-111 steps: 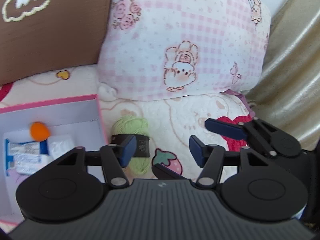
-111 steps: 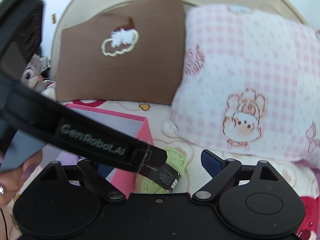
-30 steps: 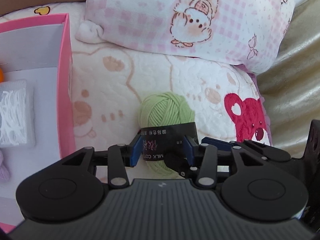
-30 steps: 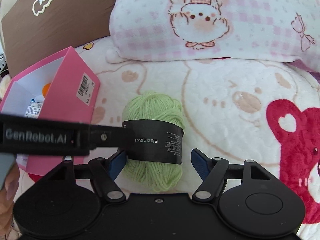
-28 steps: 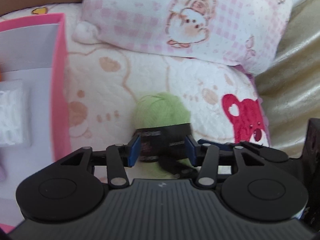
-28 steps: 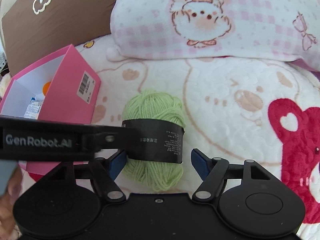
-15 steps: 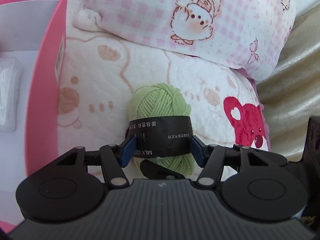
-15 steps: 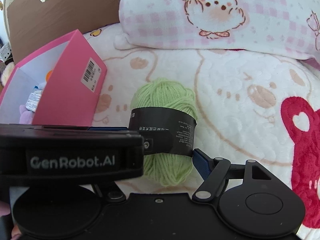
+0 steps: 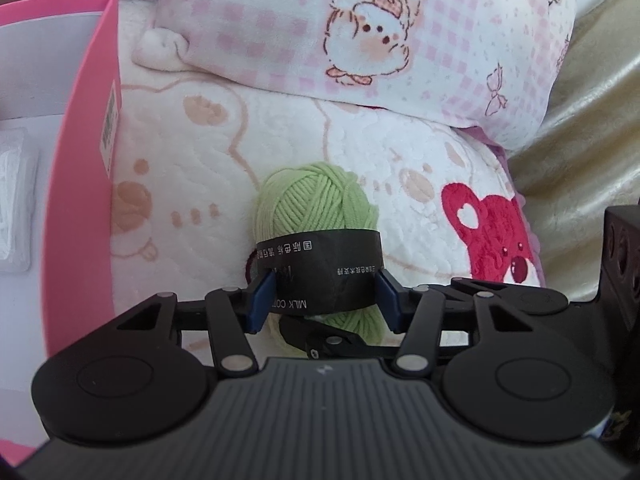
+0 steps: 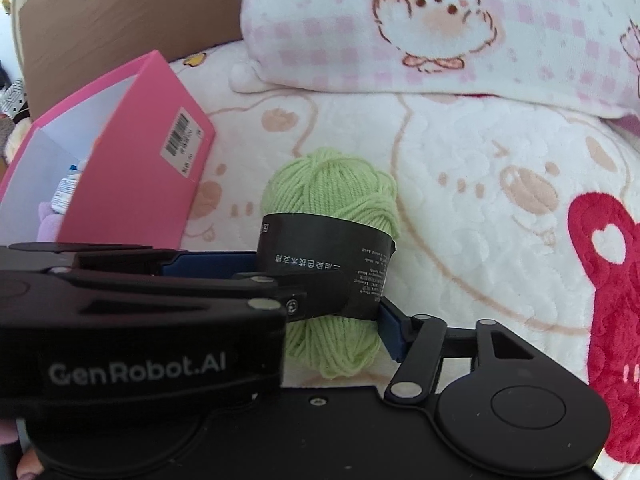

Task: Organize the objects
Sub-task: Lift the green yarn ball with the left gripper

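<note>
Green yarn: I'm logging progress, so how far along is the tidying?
Done: small items already lie in the pink box. In hand: the left gripper and right gripper, jaws just closing, both bracket the green yarn on the blanket. Left: lifting it into the box.

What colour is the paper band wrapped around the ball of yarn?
Black with small white print; the band around the green yarn shows best in the left wrist view.

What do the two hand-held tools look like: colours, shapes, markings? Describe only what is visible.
Both are matt black plastic. The left tool has a ribbed body, two round discs, pinned linkage arms and blue pads. The right tool looks alike; white "GenRobot.AI" lettering marks the left tool's side in its view.
</note>
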